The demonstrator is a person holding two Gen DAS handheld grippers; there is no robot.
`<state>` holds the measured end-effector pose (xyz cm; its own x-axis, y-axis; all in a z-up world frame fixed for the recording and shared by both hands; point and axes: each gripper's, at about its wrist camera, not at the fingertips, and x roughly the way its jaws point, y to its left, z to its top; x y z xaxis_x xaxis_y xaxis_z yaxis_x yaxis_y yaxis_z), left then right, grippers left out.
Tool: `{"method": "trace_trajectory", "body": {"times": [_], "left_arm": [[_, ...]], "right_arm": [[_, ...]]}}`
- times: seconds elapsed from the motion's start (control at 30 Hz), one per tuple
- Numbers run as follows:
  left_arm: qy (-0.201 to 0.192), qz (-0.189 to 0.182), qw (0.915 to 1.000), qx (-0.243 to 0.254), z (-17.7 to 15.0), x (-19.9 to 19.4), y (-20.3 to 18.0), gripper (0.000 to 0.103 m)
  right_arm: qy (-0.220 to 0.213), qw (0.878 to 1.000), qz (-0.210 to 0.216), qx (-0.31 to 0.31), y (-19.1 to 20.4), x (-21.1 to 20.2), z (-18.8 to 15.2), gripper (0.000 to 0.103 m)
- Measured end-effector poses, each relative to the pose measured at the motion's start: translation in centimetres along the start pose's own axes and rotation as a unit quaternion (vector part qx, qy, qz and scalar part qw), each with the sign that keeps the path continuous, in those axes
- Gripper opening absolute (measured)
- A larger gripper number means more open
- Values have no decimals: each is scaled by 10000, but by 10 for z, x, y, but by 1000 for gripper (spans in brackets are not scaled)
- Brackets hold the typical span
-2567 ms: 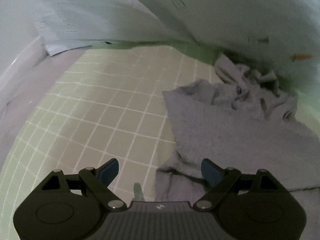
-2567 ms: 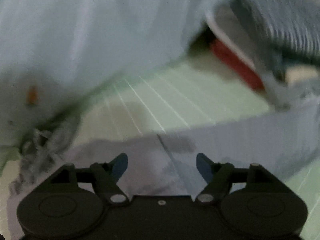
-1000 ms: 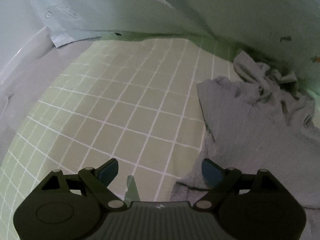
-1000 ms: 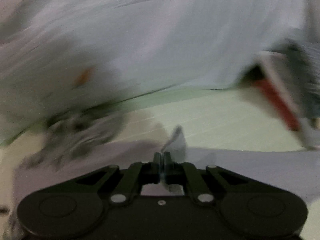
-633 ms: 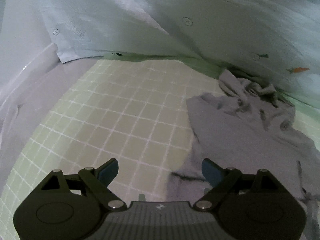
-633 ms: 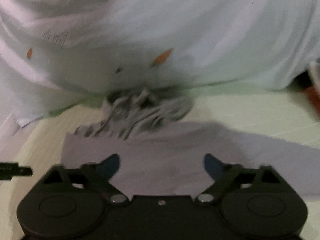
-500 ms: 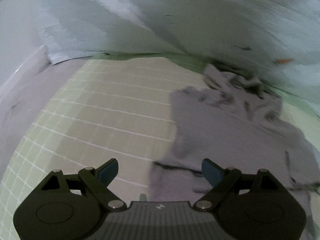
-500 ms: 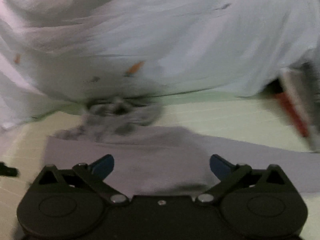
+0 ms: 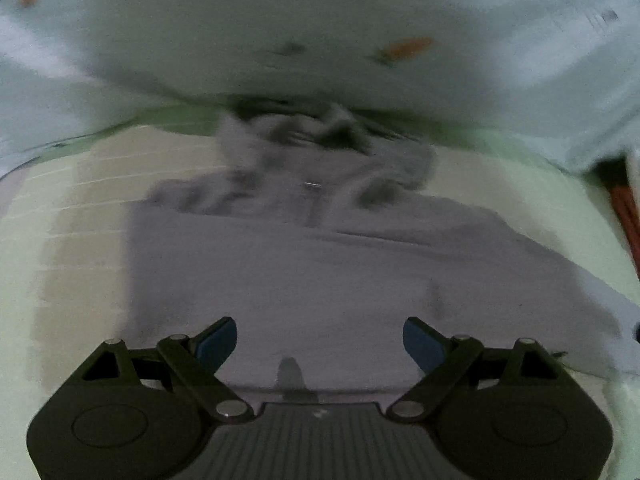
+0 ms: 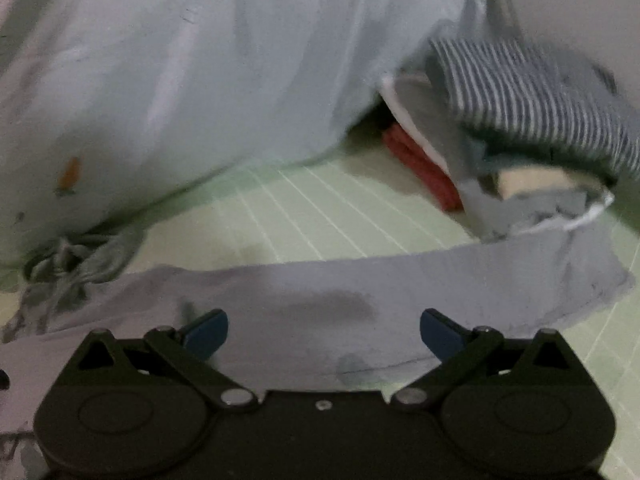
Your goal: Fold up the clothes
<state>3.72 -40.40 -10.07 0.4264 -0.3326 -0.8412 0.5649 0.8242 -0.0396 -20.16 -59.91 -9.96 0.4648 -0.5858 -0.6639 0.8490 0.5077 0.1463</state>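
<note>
A grey hooded garment [image 9: 320,272] lies spread on the pale green checked sheet [image 9: 72,240], its crumpled hood [image 9: 320,148] at the far end. My left gripper [image 9: 320,342] hovers over the garment's near part, jaws wide apart, nothing between them. In the right wrist view the garment's long grey sleeve [image 10: 400,292] runs off to the right across the sheet [image 10: 320,208]. My right gripper [image 10: 324,334] stands open above that sleeve, its blue pads clear of the cloth. The hood's bunched cords [image 10: 76,264] show at the left.
A big pale blue quilt [image 9: 320,32] with small orange marks rises behind the garment and also fills the right wrist view [image 10: 200,80]. A pile of clothes with a striped top [image 10: 528,96] and a red piece [image 10: 420,160] sits at the right.
My right gripper, shut on a bit of grey cloth a second ago, has let go and opened wide. Both grippers have swung sideways, and the garment has come to the middle of the left view.
</note>
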Motion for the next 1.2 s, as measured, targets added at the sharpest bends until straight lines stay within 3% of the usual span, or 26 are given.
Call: {"method": "trace_trajectory", "body": {"times": [0.13,0.27,0.33,0.4,0.47,0.67,0.87,1.07,1.2], "left_arm": [[300,-328,9986,294,11,34,-41,85],[589,-562,9960,378,15,62,-70,68],[556,-537,9964,357,14,67,-76,60],[485,-590,9960,467,15,67,-80,25],[479,-663,9956,457,15,64,-80,7],[133,-574,9964,616,14,32,-59,6],[-169,-66,9992,360,18,-4,11,6],[-61,709,9973,-179,16,-7,98,6],[152,860,9951,-459,8,11,135,9]], "right_arm": [[444,9981,-401,-135,-6,42,3,103],[606,9955,-592,-413,-4,64,1,103],[624,9950,-637,-453,-5,68,1,103],[623,9944,-708,-466,-6,69,1,103],[610,9940,-765,-480,-7,69,0,103],[564,9933,-797,-619,0,65,-2,103],[493,9926,-589,-942,19,54,-7,103],[569,9904,-351,-1212,47,48,-11,103],[581,9858,-304,-1549,68,47,-15,103]]}}
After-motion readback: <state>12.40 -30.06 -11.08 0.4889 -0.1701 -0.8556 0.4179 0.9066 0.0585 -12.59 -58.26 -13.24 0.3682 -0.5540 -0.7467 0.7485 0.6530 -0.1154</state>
